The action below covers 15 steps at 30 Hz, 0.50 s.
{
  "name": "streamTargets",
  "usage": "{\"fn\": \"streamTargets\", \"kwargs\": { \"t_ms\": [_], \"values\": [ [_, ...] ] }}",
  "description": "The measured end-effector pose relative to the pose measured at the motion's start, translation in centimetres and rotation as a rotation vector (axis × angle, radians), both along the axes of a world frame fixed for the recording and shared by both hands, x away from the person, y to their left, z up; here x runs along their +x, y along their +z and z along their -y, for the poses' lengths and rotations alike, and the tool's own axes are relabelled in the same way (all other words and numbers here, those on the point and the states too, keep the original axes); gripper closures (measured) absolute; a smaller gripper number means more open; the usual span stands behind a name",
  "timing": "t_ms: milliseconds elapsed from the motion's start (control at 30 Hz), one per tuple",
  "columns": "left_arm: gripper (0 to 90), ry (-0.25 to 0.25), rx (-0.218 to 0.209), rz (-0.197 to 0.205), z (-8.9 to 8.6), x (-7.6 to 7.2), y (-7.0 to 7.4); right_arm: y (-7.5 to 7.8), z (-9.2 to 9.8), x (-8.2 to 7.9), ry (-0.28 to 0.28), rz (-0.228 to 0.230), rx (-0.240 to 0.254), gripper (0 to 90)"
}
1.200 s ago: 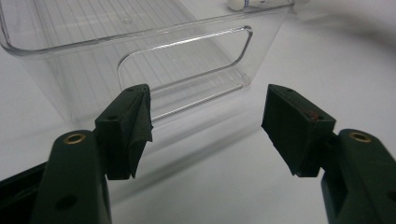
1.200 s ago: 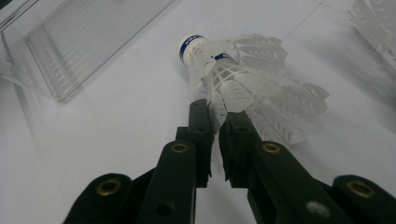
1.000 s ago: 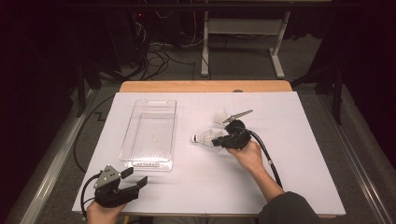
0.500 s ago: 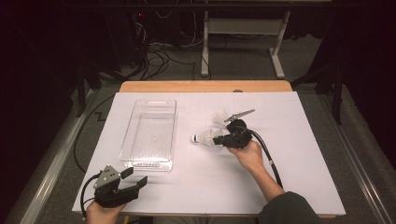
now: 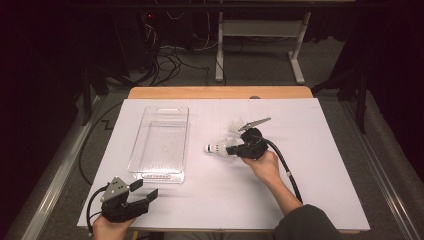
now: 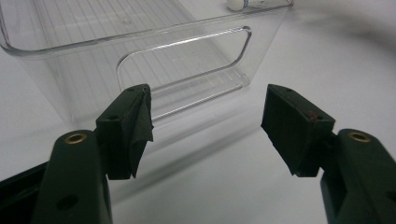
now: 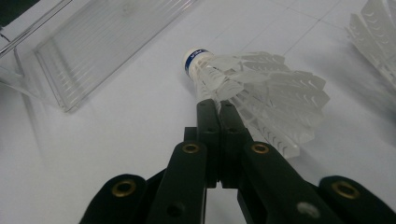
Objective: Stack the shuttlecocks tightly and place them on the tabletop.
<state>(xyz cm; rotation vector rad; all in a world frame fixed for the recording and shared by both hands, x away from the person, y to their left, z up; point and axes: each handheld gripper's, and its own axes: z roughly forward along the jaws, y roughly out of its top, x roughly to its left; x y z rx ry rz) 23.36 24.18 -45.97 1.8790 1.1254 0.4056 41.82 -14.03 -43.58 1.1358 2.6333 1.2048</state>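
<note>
A white feather shuttlecock (image 5: 217, 148) with a blue-banded cork lies on its side at the middle of the white table, cork toward the bin. My right gripper (image 5: 232, 149) is shut on its feather skirt. In the right gripper view the two jaws (image 7: 217, 112) are pressed together on the feathers of that shuttlecock (image 7: 261, 88) just behind the cork. A second shuttlecock (image 5: 237, 125) (image 7: 373, 32) lies just beyond the right gripper. My left gripper (image 5: 146, 193) (image 6: 205, 121) stands open near the table's front left, with nothing between its jaws, pointing at the near end of the clear bin (image 6: 140, 37).
The clear plastic bin (image 5: 160, 142) (image 7: 93, 42) stands empty at the table's left, long side running front to back. A wooden strip (image 5: 220, 92) edges the far side. The right gripper's cable (image 5: 285, 167) trails along the forearm. Cables and a stand's legs cross the floor beyond.
</note>
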Motion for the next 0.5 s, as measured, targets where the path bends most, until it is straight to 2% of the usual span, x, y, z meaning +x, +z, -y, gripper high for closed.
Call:
{"fn": "streamTargets", "kwargs": {
  "t_ms": [500],
  "values": [
    [34.0, -0.002, 0.000, 0.001, 0.03, 0.00, 0.01, -0.42, -0.11, 0.20, -0.019, -0.005, -0.003, 90.0]
  ]
}}
